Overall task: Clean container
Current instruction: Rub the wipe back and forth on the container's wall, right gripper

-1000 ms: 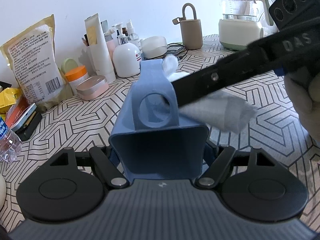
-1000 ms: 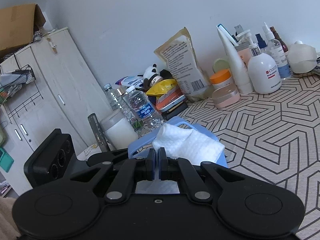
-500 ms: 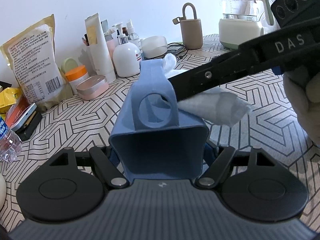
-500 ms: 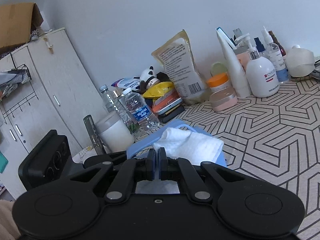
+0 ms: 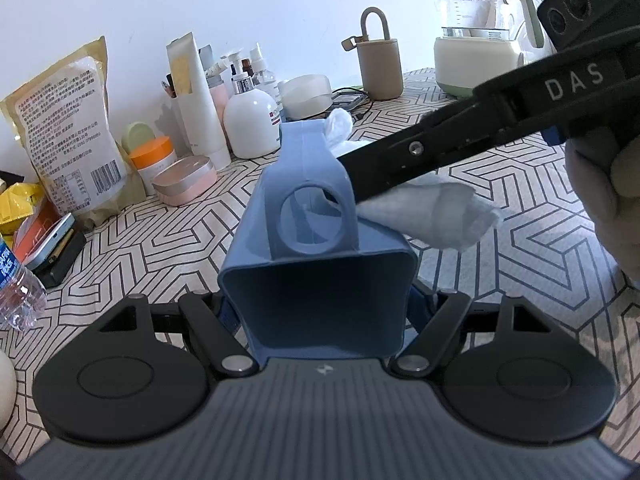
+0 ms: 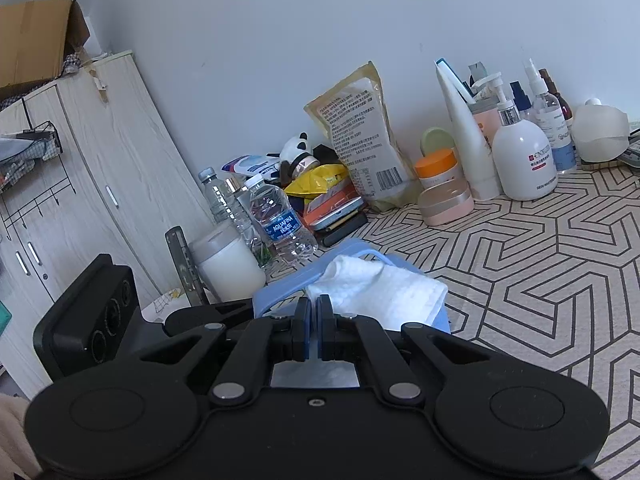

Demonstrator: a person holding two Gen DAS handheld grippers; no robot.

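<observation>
My left gripper (image 5: 320, 312) is shut on a blue plastic container (image 5: 316, 256) with a round hole in its raised tab, held above the patterned table. My right gripper (image 6: 314, 320) is shut on a folded white cloth (image 6: 380, 290) and presses it against the container's side (image 6: 280, 294). In the left wrist view the right gripper (image 5: 352, 184) reaches in from the right, with the cloth (image 5: 432, 216) hanging below its fingers and a corner poking out behind the container.
Along the wall stand a food pouch (image 5: 68, 140), bottles and tubes (image 5: 248, 120), jars (image 5: 156, 156), a pink case (image 5: 184, 180), a beige canister (image 5: 380, 64) and a kettle (image 5: 476, 32). Water bottles (image 6: 280, 220), a white jar (image 6: 228, 264) and a cabinet (image 6: 92, 184) are left.
The right gripper with the cloth has slid slightly along the container's side, and the cloth's hanging part has shifted. The left gripper and container stay still.
</observation>
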